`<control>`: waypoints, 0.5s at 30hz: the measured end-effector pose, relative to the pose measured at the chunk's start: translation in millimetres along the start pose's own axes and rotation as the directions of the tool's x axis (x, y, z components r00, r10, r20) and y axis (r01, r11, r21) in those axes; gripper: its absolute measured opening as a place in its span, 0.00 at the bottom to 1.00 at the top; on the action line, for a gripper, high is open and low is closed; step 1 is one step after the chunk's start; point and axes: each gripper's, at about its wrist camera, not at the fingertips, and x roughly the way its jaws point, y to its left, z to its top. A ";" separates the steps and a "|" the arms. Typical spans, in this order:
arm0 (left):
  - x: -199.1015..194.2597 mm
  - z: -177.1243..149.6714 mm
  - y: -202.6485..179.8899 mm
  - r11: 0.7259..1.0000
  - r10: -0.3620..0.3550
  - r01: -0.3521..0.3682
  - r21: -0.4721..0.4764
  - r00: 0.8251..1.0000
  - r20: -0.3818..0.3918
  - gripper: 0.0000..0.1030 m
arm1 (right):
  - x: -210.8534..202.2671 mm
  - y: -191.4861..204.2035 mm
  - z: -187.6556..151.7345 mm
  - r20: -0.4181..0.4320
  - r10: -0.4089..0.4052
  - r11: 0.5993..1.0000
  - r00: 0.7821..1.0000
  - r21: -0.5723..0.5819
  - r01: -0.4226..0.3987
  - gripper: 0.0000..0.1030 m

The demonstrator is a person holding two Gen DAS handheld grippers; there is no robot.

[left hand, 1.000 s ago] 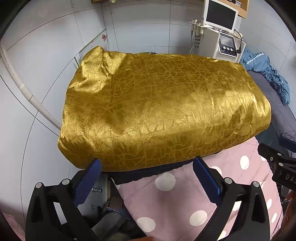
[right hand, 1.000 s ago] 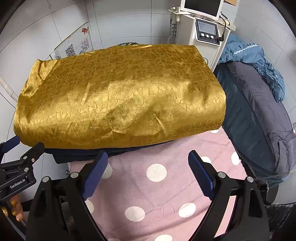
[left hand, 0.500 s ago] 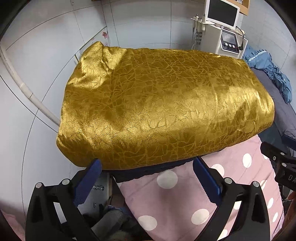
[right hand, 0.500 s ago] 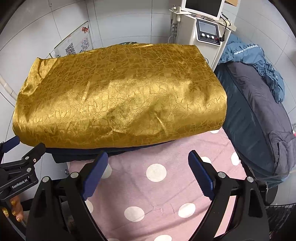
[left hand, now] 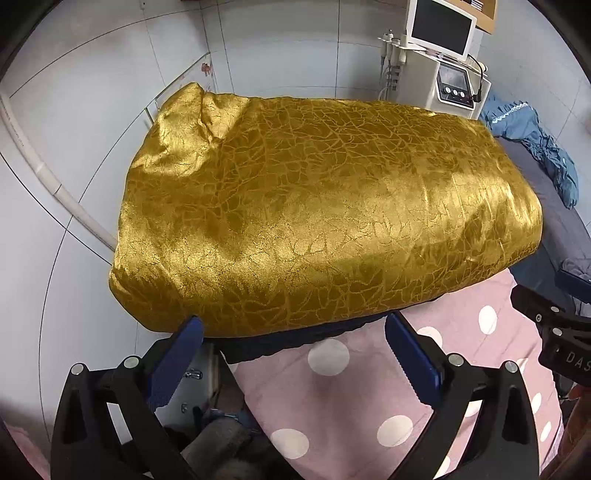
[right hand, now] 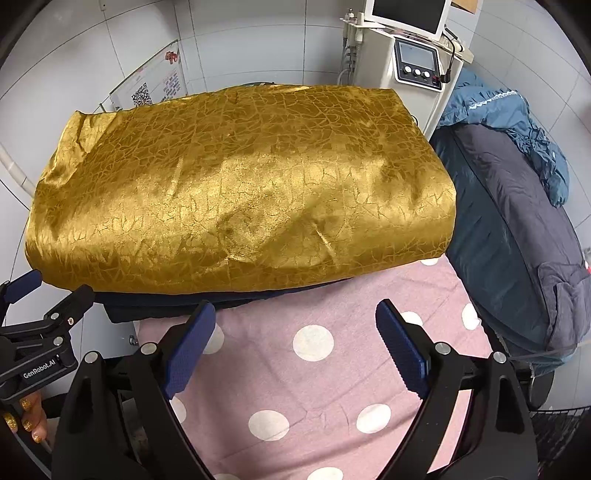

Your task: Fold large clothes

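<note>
On the pink dotted cover point(right hand: 332, 369), the gold fabric point(right hand: 240, 192) lies lengthwise left-right, apparently folded; both hand-held grippers point(left hand: 291, 354) point(right hand: 295, 343) spread, empty.

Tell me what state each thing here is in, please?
Gold garment: folded flat, on dark cloth.
Dark cloth: under it, edge showing.
Polka-dot sheet: spread, slightly creased.
Left gripper: open, empty.
Right gripper: open, empty.
Blue jacket: crumpled.
Monitor: dark.
</note>
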 end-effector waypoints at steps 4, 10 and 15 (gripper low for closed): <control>-1.6 -0.3 0.0 1.000 0.009 -0.009 0.006 1.000 0.005 0.94 | 0.2 2.7 -0.1 -0.002 0.001 1.000 1.000 -0.004 -0.001 0.85; -2.0 -1.1 0.8 1.000 0.012 -0.012 0.005 1.000 0.003 0.94 | -0.1 5.3 -0.5 -0.005 0.000 1.000 1.000 -0.010 0.000 0.85; -1.7 -1.9 1.4 1.000 0.012 -0.012 0.006 1.000 -0.001 0.94 | 0.0 5.6 -0.9 -0.005 0.001 1.000 1.000 -0.010 -0.001 0.85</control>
